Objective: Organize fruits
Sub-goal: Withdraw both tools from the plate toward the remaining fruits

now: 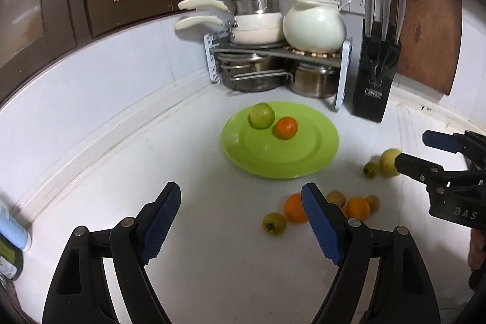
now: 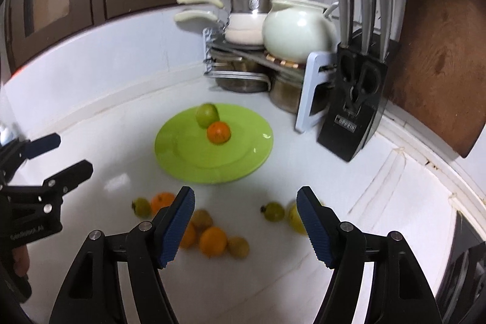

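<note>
A lime green plate (image 1: 303, 160) (image 2: 188, 154) lies on the white counter with a green apple (image 1: 261, 115) (image 2: 207, 114) and an orange (image 1: 286, 128) (image 2: 218, 133) on it. Several loose fruits lie in front of it: oranges (image 1: 294, 210) (image 2: 213, 241), small green-brown fruits (image 1: 274, 223) (image 2: 273, 211) and a yellow fruit (image 1: 388, 162) (image 2: 295, 217). My left gripper (image 1: 241, 211) (image 2: 57, 154) is open and empty above the counter. My right gripper (image 2: 246, 208) (image 1: 410, 149) is open and empty, hovering near the yellow fruit.
A rack with pots (image 1: 273, 59) (image 2: 252, 63) and a white kettle (image 1: 313, 23) stand in the corner. A black knife block (image 1: 376, 81) (image 2: 355, 105) stands to the right. A wooden cutting board (image 1: 425, 20) leans on the wall.
</note>
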{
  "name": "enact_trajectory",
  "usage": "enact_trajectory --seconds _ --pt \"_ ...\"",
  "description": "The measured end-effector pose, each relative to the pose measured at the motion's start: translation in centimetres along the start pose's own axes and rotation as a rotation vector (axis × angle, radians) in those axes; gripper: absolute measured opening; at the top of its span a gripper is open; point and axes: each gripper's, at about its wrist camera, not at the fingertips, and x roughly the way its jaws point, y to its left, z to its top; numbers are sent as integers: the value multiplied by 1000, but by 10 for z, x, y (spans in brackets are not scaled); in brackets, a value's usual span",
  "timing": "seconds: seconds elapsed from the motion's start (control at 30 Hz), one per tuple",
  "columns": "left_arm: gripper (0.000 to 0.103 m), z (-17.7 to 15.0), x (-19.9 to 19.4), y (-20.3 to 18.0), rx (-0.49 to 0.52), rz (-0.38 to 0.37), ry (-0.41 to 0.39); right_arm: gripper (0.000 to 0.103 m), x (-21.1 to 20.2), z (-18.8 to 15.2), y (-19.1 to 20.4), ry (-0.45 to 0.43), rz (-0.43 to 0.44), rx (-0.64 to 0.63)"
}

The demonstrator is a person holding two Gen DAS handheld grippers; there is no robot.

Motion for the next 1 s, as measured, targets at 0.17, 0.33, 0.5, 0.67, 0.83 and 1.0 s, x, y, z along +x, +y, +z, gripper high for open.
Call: enact_trajectory --seconds 0.17,0.33,0.5,0.67,0.83,1.0 --pt "82 -10 0 0 13 -2 11 70 5 -13 5 43 21 -22" --pt "82 -20 2 -4 42 -7 11 70 6 -22 8 55 25 -48" --pt "82 -29 9 -6 69 -18 22 70 10 -28 15 64 21 -97" --pt "81 -39 21 -9 88 -26 54 70 21 -35 23 96 33 -154" --pt "81 -44 35 -13 119 -43 73 70 32 -38 30 117 29 -225" --pt "76 -47 53 -18 144 -69 107 68 42 -40 38 133 32 -322"
